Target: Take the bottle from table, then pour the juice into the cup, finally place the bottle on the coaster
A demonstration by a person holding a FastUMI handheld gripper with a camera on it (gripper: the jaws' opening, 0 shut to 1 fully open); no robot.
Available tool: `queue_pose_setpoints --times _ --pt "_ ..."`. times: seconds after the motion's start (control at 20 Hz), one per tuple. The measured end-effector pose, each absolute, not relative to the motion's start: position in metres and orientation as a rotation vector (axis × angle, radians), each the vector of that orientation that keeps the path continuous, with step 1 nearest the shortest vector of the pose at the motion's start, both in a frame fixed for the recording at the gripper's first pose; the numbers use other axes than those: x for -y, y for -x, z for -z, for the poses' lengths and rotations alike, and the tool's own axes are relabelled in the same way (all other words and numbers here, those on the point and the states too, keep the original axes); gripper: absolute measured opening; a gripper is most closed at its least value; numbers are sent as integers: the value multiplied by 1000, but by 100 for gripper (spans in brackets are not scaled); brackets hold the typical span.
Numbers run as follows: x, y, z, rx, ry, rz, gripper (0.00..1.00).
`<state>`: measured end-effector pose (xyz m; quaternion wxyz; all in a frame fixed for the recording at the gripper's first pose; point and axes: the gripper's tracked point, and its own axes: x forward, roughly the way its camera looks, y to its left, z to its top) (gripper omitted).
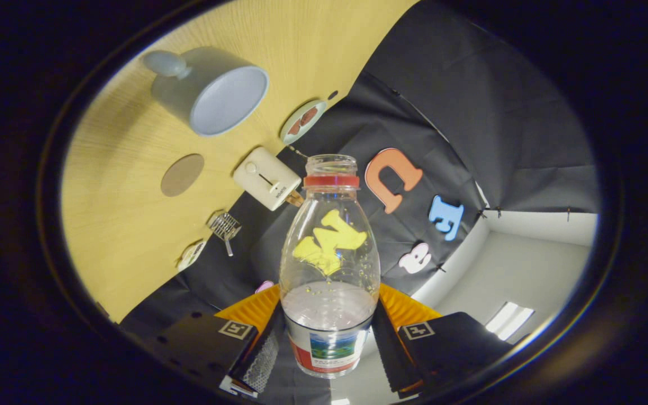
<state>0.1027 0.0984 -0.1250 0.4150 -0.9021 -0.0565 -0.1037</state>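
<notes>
A clear plastic bottle with a red neck ring and no cap stands between my fingers, held off the table with the whole view rolled sideways. My gripper is shut on the bottle's labelled lower part, one finger on each side. A little pale liquid lies in the bottle's lower half. The white cup with a handle stands on the wooden table, beyond and to the left of the bottle's mouth, its inside showing bare. The round brown coaster lies on the table between the cup and my fingers.
A small white box-shaped device sits at the table's edge near the bottle's neck. A round plate with dark pieces, a small wire rack and a white item also lie along that edge. Black cloth wall stands behind.
</notes>
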Motion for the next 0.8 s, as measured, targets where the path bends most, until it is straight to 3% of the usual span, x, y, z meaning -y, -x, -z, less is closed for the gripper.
queue_pose_setpoints --times 0.8 --pt "-107 -86 53 239 2181 313 81"
